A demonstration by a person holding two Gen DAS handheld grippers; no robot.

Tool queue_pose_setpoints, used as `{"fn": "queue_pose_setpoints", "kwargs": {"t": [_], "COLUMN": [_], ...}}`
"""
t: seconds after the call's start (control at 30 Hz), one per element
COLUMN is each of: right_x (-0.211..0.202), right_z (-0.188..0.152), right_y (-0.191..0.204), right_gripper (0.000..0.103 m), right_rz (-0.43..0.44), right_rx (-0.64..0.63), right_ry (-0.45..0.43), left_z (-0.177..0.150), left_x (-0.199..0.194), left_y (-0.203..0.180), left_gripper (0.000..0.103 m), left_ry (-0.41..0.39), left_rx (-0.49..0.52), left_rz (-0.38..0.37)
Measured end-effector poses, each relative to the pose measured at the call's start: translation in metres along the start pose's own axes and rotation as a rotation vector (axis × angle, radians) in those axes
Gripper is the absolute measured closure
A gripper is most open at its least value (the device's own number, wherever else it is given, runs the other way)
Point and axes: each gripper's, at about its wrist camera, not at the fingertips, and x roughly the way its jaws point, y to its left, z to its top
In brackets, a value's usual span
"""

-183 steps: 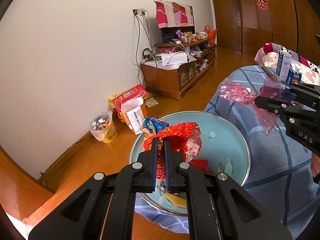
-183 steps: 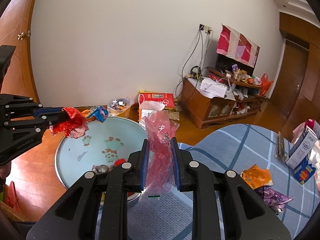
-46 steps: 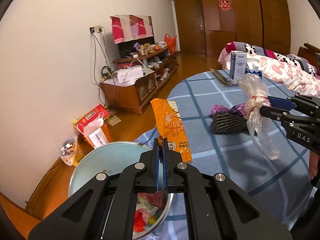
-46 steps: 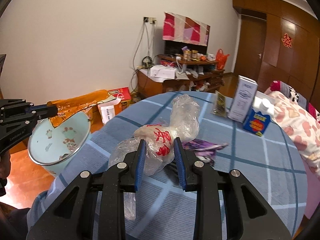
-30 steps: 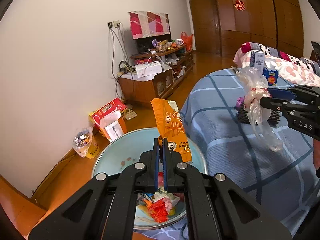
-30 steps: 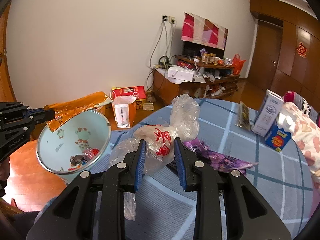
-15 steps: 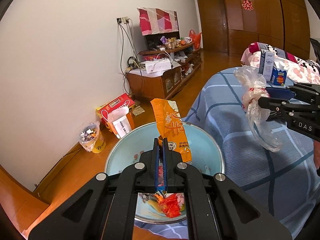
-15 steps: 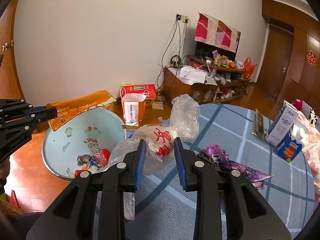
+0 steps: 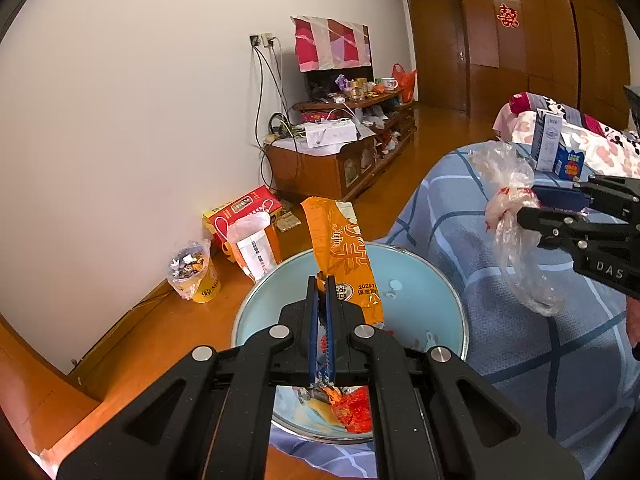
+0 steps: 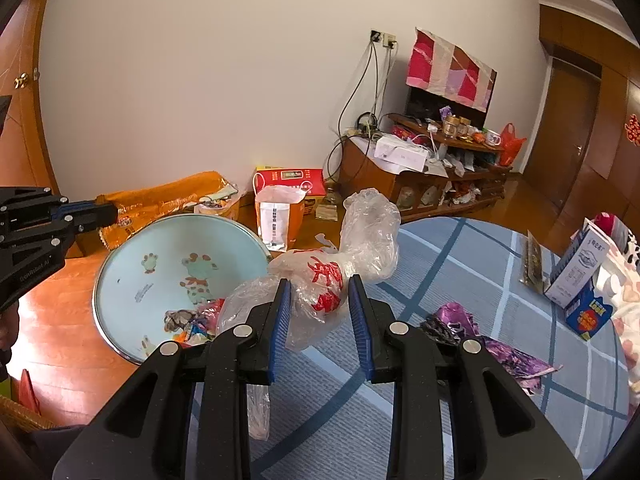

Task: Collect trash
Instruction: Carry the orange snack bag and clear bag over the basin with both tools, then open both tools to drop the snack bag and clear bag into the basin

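**Inspector:** Start at the fingers. The left gripper (image 9: 319,280) is pinched fully together on the lower end of the orange snack wrapper (image 9: 340,248), which stands up from the grip. The right gripper (image 10: 320,300) has its fingers (image 10: 280,316) at a narrow gap, squeezing the knotted clear plastic bag (image 10: 332,272) at its printed red middle.

**Assistant:** Where do they sit against the target?

**Inspector:** In the left wrist view, the wrapper hangs over the blue basin (image 9: 448,292), which already holds crumpled wrappers (image 9: 352,408) at its bottom. The bag is beside the basin, over the blue checked bed cover (image 10: 460,280), not over the rim.

**Assistant:** So how should the drop be done?

**Inspector:** My judgement: release the wrapper only while its whole length is inside the rim line; it is tall and light, so it may tip outward. Lower it first. Then carry the bag across until its loose tail clears the rim, since that tail could catch the edge. 1 purple wrapper (image 10: 460,320) remains on the bed, plus 2 cartons (image 10: 580,280) that may not be trash.
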Motion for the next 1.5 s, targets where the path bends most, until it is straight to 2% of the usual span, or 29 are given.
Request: {"fn": "queue_pose_setpoints", "kwargs": {"t": [1.0,1.13,1.17,1.2,1.23,1.47,1.5], "right_x": [0.01,0.012,0.013,0.014,0.014,0.013,0.013], "right_z": [0.011,0.011,0.01,0.009,0.008,0.007,0.007], "right_y": [0.033,0.038,0.039,0.039,0.04,0.039,0.039], "right_gripper": [0.073,0.069,0.062,0.057,0.051,0.047,0.047], "right_rz": [0.07,0.096,0.107,0.108,0.107,0.102,0.102], "right_rx": [-0.071,-0.084,-0.085,-0.086,-0.085,-0.071,-0.07], "right_ry": [-0.004,-0.006,-0.005,-0.008,-0.01,-0.007,-0.008], "left_z": [-0.006,-0.009,-0.01,-0.01,-0.011,-0.012,-0.013], "left_x": [-0.004,-0.002,-0.001,-0.001,0.0,0.002,0.002], "left_y": [0.019,0.02,0.02,0.02,0.019,0.018,0.018], "left_gripper": [0.1,0.093,0.087,0.075,0.071,0.06,0.056], "left_ry": [0.006,0.016,0.021,0.024,0.026,0.034,0.036], "left_rx": [-0.052,-0.065,-0.07,-0.073,-0.074,-0.074,-0.075], "left_rz": [0.029,0.029,0.028,0.025,0.025,0.025,0.026]}}
